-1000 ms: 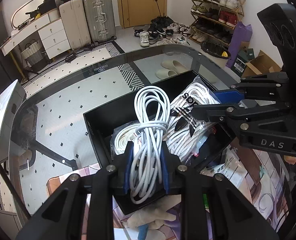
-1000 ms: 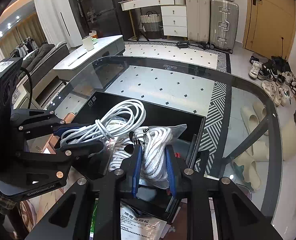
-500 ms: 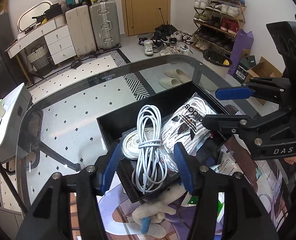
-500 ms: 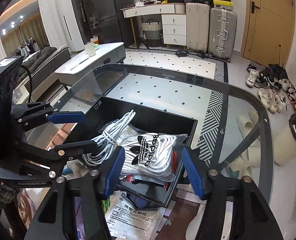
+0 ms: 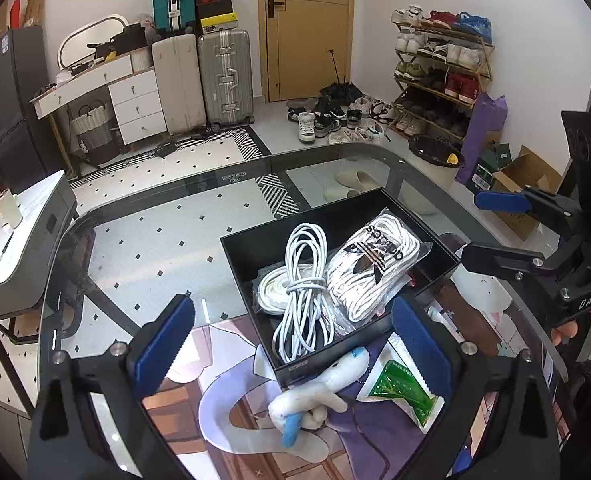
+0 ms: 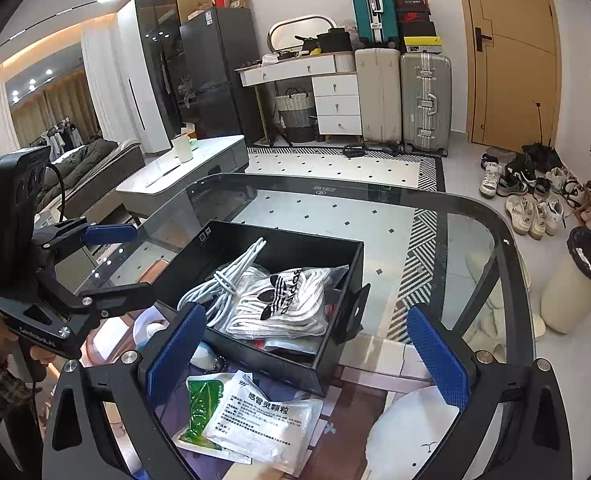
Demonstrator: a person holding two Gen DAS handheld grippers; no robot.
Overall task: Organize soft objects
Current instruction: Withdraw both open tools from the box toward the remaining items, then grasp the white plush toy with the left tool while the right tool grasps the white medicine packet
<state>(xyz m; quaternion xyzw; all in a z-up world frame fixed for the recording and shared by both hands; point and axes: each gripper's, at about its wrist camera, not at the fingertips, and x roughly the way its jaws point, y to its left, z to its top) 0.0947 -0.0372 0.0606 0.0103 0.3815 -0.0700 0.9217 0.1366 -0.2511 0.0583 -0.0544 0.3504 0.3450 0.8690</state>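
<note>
A black open box [image 5: 239,258] [image 6: 337,330] stands on the glass table. In it lie a coiled white cable [image 5: 305,292] [image 6: 219,286], a cream rope coil [image 5: 271,290] and a bagged white rope with an Adidas logo [image 5: 375,268] [image 6: 283,300]. My left gripper [image 5: 293,344] is open and empty, held above the box's near edge; it also shows in the right wrist view [image 6: 113,260]. My right gripper [image 6: 305,356] is open and empty, near the box's front wall; it shows in the left wrist view [image 5: 495,228]. A white plush toy [image 5: 315,392] and a white-green sachet [image 5: 405,388] [image 6: 251,412] lie before the box.
A printed mat [image 5: 223,412] covers the table's near part. A white plush shape [image 6: 407,436] lies at the right on the mat. The glass table's rim [image 6: 511,248] curves at the far side. Suitcases, a shoe rack and a bin stand on the floor beyond.
Both grippers opened, released the white cable and the bagged rope into the box, and pulled back and up from it.
</note>
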